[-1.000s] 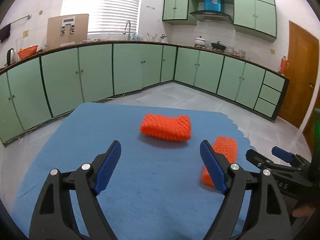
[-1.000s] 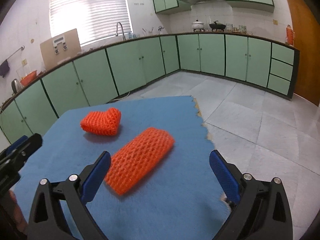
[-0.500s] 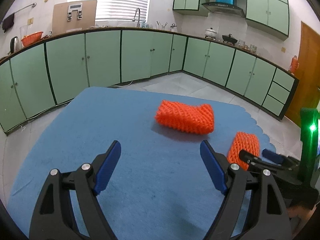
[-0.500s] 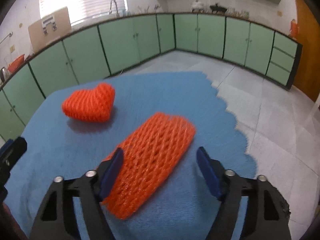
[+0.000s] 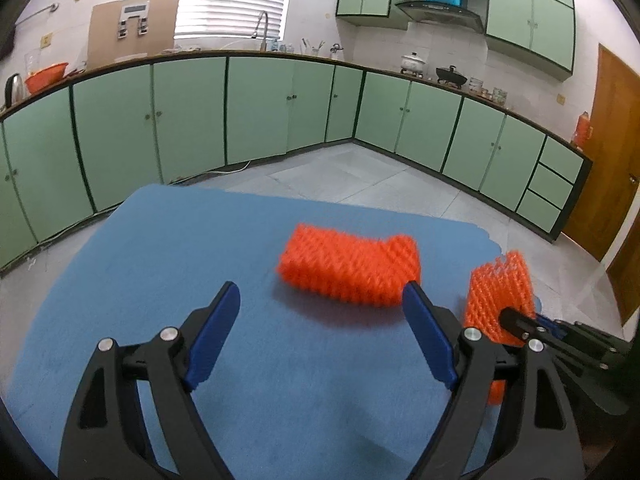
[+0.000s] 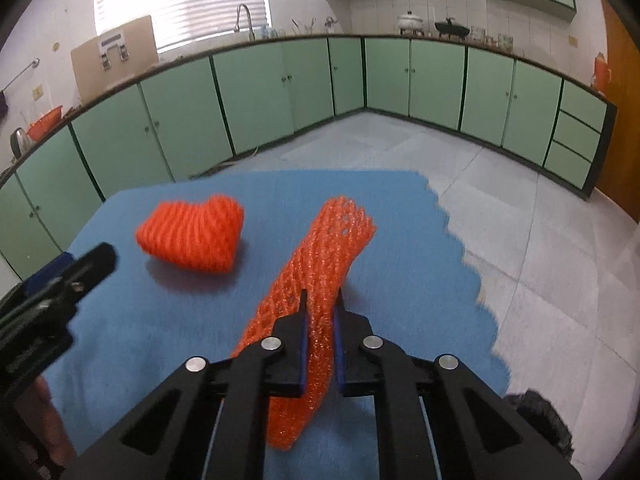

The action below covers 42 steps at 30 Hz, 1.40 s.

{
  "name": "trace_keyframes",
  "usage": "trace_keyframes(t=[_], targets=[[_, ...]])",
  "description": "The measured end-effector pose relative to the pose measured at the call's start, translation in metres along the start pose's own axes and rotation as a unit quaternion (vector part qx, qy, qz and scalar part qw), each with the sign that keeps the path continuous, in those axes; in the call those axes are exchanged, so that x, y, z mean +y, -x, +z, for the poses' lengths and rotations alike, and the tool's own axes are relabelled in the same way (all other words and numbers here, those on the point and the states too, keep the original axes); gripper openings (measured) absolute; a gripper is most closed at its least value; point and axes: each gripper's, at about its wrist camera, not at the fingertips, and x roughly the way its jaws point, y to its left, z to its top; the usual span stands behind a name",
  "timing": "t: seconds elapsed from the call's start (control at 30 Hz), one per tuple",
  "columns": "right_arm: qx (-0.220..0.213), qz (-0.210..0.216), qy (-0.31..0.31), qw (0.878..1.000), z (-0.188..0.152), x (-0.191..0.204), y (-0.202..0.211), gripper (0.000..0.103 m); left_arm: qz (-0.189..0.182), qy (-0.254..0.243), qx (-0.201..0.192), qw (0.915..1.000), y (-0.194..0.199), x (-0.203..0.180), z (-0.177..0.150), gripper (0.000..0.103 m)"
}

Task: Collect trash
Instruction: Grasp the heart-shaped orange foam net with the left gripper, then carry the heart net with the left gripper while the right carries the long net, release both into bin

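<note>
Jaws closing on foam net (image 6: 320,276) (orange), right gripper (image 6: 320,300)

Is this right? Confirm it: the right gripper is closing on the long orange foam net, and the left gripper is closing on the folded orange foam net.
Half right. The right gripper is closing on the long orange foam net. But the left gripper is open and empty; the left wrist view shows the folded orange foam net lying beyond it on the blue cloth.

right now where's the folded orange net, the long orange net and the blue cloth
folded orange net (image 5: 348,268), left wrist view, middle of its top face
long orange net (image 6: 332,248), right wrist view, mid-length, ahead of the right jaws
blue cloth (image 5: 168,248), left wrist view, bare patch left of the folded net
</note>
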Motion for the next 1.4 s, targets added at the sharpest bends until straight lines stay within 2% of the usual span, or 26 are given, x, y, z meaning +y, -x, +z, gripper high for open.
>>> trace_keyframes(t=[0.17,0.5,0.63,0.67,0.73,0.83,1.13,1.4], targets=[[-0.019,0.002,0.002,1.000,0.021,-0.001,-0.006,0.010,0.000,0.001,0.005,1.0000,-0.027,-0.007,0.017,0.083],[-0.012,0.000,-0.004,1.000,0.038,-0.011,-0.029,0.010,0.008,0.005,0.068,0.9976,-0.087,-0.010,0.023,0.082],[-0.005,0.001,-0.003,1.000,0.035,-0.013,-0.034,0.010,0.005,0.016,0.083,0.9964,-0.097,-0.006,0.020,0.063],[-0.004,0.002,-0.003,1.000,0.034,-0.013,-0.034,0.010,0.004,0.019,0.081,0.9966,-0.097,-0.006,0.020,0.059],[-0.001,0.003,-0.005,1.000,0.033,-0.014,-0.036,0.010,0.007,0.020,0.073,0.9971,-0.094,-0.006,0.021,0.037],[0.002,0.005,-0.006,1.000,0.034,-0.011,-0.037,0.010,0.012,0.016,0.067,0.9976,-0.092,-0.008,0.019,0.022],[-0.010,0.007,0.000,1.000,0.034,-0.014,-0.020,0.010,0.001,0.029,0.026,0.9992,-0.053,-0.013,0.012,0.017],[-0.026,0.013,0.007,1.000,0.030,-0.018,0.021,0.010,-0.015,0.006,0.005,0.9999,0.001,-0.029,0.002,0.017]])
